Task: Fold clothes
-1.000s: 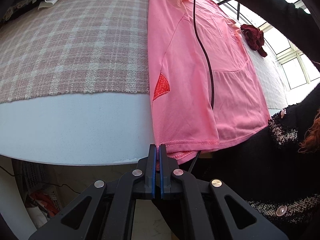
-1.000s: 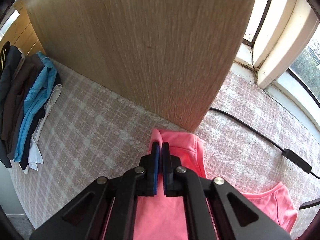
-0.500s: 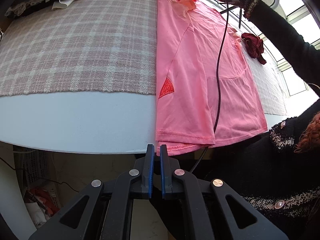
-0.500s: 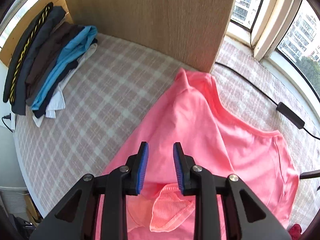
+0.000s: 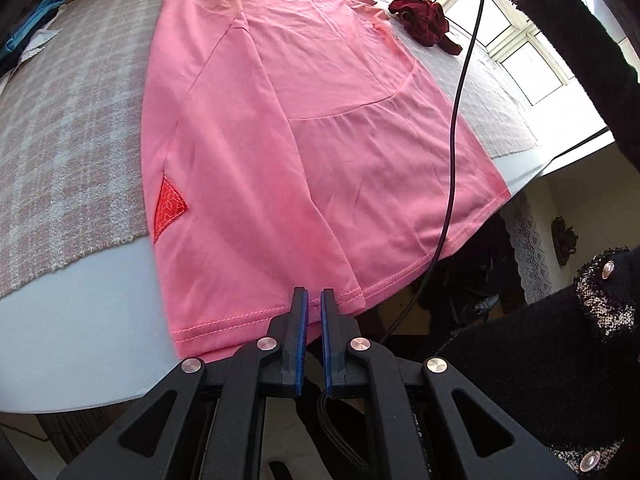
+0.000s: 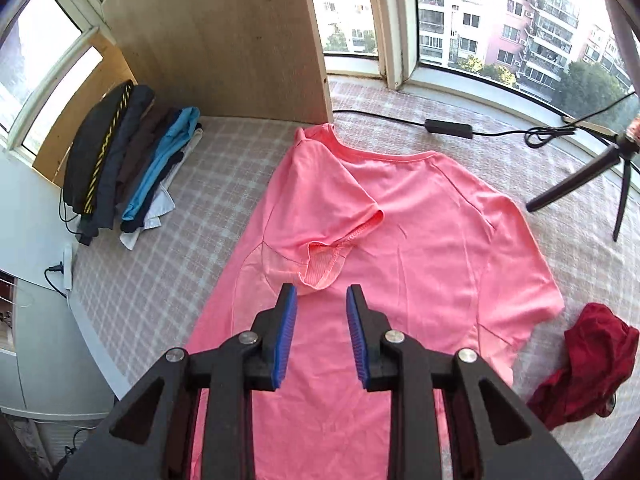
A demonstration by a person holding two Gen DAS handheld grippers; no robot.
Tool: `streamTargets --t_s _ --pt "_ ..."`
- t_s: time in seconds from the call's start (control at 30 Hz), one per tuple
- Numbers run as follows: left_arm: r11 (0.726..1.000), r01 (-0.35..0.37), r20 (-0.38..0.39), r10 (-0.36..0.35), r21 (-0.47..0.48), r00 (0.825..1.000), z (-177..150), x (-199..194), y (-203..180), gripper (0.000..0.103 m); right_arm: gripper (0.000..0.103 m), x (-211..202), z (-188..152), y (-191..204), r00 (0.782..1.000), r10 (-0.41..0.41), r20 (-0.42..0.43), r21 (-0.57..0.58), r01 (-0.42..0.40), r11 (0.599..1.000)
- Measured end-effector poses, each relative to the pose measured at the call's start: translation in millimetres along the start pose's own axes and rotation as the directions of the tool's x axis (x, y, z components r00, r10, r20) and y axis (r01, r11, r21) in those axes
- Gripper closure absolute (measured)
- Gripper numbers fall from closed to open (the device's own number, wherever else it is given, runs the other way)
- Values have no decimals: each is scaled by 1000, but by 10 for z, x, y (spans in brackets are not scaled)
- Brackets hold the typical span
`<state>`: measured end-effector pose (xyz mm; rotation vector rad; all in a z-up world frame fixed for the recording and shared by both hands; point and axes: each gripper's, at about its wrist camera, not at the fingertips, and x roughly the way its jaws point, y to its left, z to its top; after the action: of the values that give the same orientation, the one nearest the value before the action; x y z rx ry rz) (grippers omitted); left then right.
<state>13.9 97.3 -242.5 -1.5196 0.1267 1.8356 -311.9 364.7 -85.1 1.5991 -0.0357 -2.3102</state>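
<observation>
Nearest us, our left gripper (image 5: 313,300) sits at the hem of the pink T-shirt (image 5: 304,128), its blue-padded jaws parted by a narrow gap and holding nothing. Our right gripper (image 6: 321,300) hovers over the middle of the shirt with its jaws spread wide and empty.

The shirt lies flat on the checked cloth (image 6: 160,280) that covers the white table (image 5: 92,320), its hem hanging over the table's near edge. One side is folded inward along the length, so a sleeve (image 6: 336,216) lies across the chest with its ribbed cuff turned up. A red triangular patch (image 5: 168,208) shows near the folded edge.

No containers are in view. Beside the shirt lies a crumpled dark red garment (image 6: 584,364); farther off, a stack of folded clothes (image 6: 128,168) rests against a wooden panel (image 6: 224,40).

Only the right wrist view shows that stack in full, a tripod (image 6: 592,176) and a power adapter (image 6: 448,128). Only the left wrist view shows the hem, a black cable (image 5: 456,128) hanging above the shirt, and a person's dark sleeve (image 5: 580,40).
</observation>
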Motion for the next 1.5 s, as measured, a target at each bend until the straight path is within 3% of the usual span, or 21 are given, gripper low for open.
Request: streamTargets --t_s 0.07,0.13,0.2,0.3,0.43,0.63,0.8,0.9,1.1,1.2,1.3,1.5 --pt "999 5 1 -5 33 1000 -59 -92 -116 98 76 -458 -144 -99 998 13 63 51 -17 999" --pt "998 10 28 -12 69 1000 -84 -233 -266 96 61 -801 -473 -338 993 -24 115 108 11 994" --pt "995 18 53 -23 97 998 -62 -335 -424 90 54 -1063 -781 -565 986 -70 152 155 46 987" --pt "991 36 79 -46 131 996 58 -391 -668 89 53 -1378 -1238 -886 975 -133 181 226 90 970" --pt "980 60 77 -76 189 994 401 -192 -1061 89 53 -1377 -1549 -1213 978 -129 165 284 78 956" --pt "955 81 37 -95 284 995 923 321 -1749 81 53 -854 -1267 -1561 986 -132 105 227 105 968" --pt "952 128 -56 -117 278 992 1111 832 -2164 67 53 -234 -936 -1918 992 -126 19 154 121 981" --pt "956 131 -107 -106 261 989 1161 1094 -2308 67 53 13 -862 -2053 994 -101 -28 124 104 987" --pt "966 59 -114 -31 251 993 1244 1352 -2453 67 53 158 -802 -2261 996 -79 -43 102 84 991" --pt "971 61 -110 -36 233 993 1249 1384 -2453 73 53 233 -722 -2370 998 -60 -29 135 64 989" --pt "978 71 -115 -49 197 992 1253 1391 -2397 103 53 358 -610 -2437 999 -39 -21 169 42 985" --pt "984 103 -75 -92 147 993 1291 1263 -2342 103 53 727 -308 -2592 998 -45 -40 202 52 978"
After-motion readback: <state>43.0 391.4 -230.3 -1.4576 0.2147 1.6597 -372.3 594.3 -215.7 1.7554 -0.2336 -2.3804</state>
